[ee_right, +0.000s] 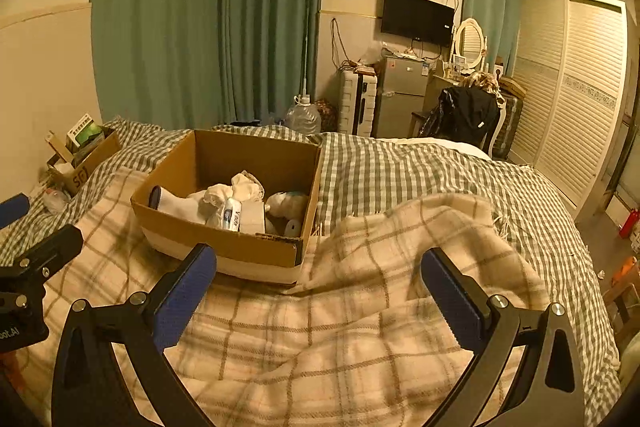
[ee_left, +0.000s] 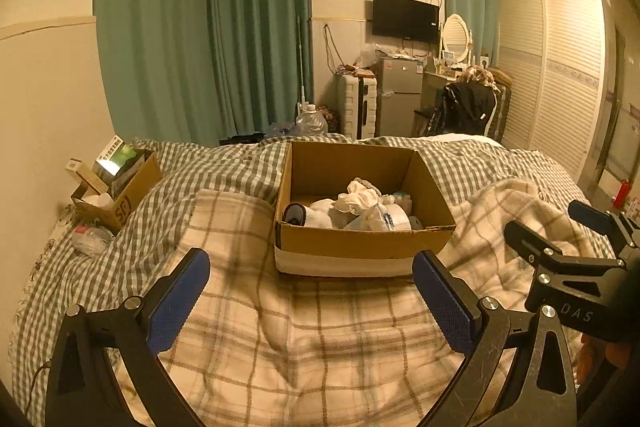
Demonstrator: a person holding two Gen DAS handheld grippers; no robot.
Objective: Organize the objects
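Note:
An open cardboard box (ee_left: 360, 239) (ee_right: 224, 243) stands on the bed on a beige plaid blanket (ee_left: 320, 339) (ee_right: 340, 339). It holds white socks (ee_left: 320, 213) (ee_right: 180, 205), crumpled white cloth (ee_left: 358, 197) (ee_right: 236, 189), a white tube (ee_right: 232, 217) and other small items. My left gripper (ee_left: 310, 263) is open and empty, just in front of the box's near wall. My right gripper (ee_right: 318, 261) is open and empty, near the box's right front corner. Each gripper shows at the edge of the other's view.
A smaller cardboard box (ee_left: 120, 195) (ee_right: 86, 157) with packets stands at the far left by the wall, with a plastic bag (ee_left: 90, 239) beside it. A green checked bedcover (ee_left: 460, 163) lies under the blanket. Curtains, a water jug (ee_right: 304, 117), a fridge and a wardrobe stand beyond the bed.

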